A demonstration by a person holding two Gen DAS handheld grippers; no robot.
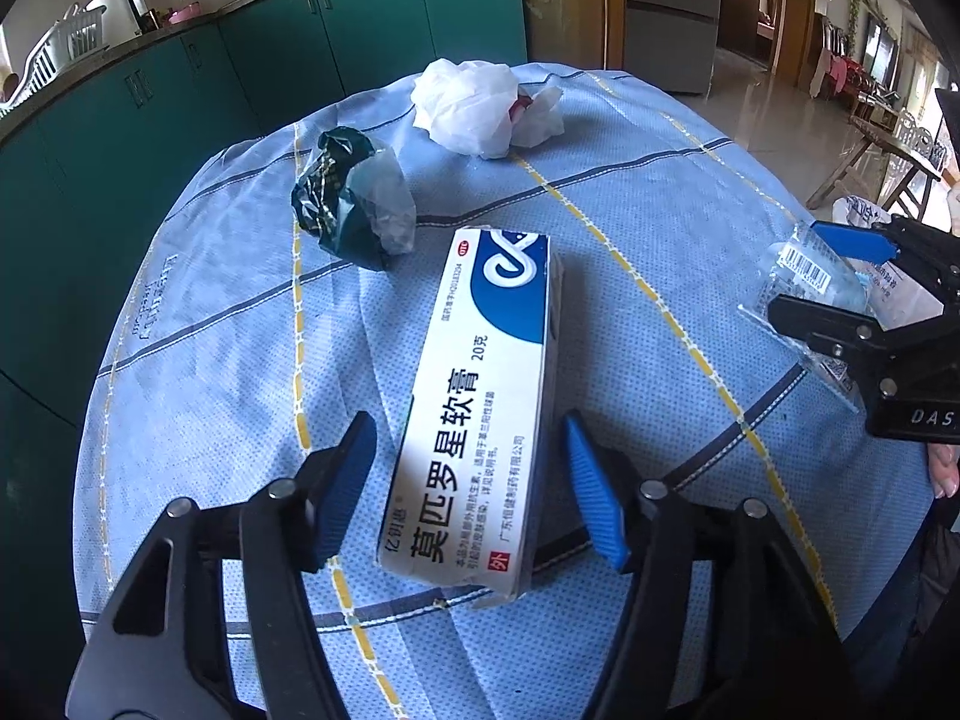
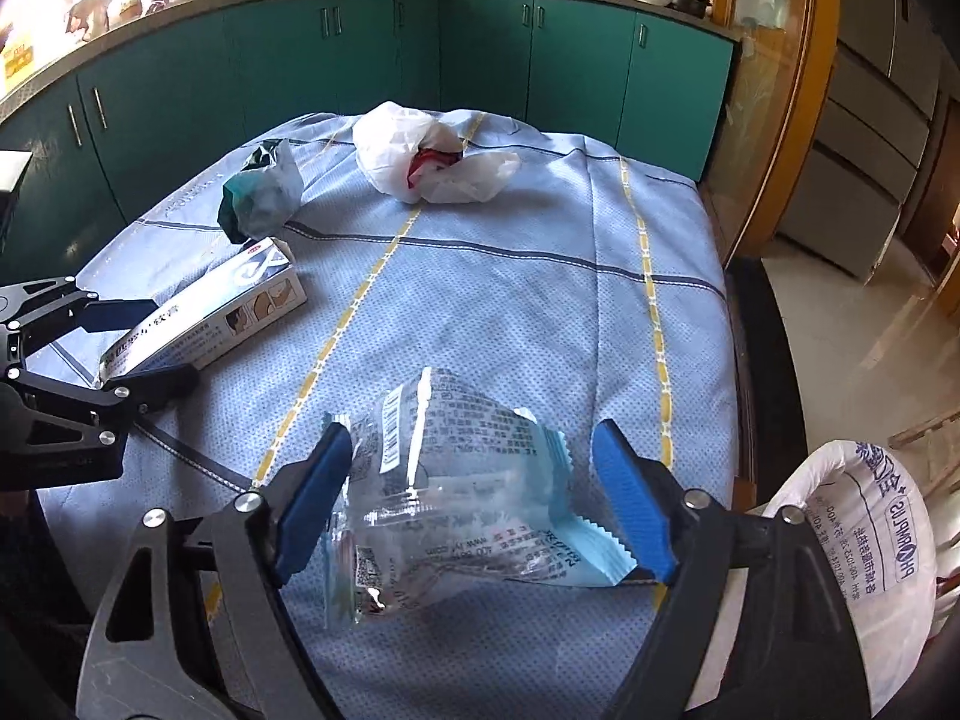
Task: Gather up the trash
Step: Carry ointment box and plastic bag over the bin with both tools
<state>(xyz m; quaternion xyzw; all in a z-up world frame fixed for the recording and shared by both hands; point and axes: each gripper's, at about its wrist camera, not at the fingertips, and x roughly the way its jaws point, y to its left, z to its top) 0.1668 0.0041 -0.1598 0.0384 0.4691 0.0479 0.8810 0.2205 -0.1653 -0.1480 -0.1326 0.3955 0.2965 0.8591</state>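
Note:
A white and blue ointment box lies on the blue tablecloth between the fingers of my left gripper. That gripper is open, with a gap showing on each side of the box. A clear and light-blue snack wrapper lies between the fingers of my right gripper, which is also open; its left pad brushes the wrapper and the right pad stands apart. The right wrist view shows the left gripper around the box. The left wrist view shows the right gripper around the wrapper.
A crumpled dark green packet and a white plastic bag with something red inside lie farther back on the cloth. A white printed sack stands open off the table's right edge. Green cabinets run behind the table.

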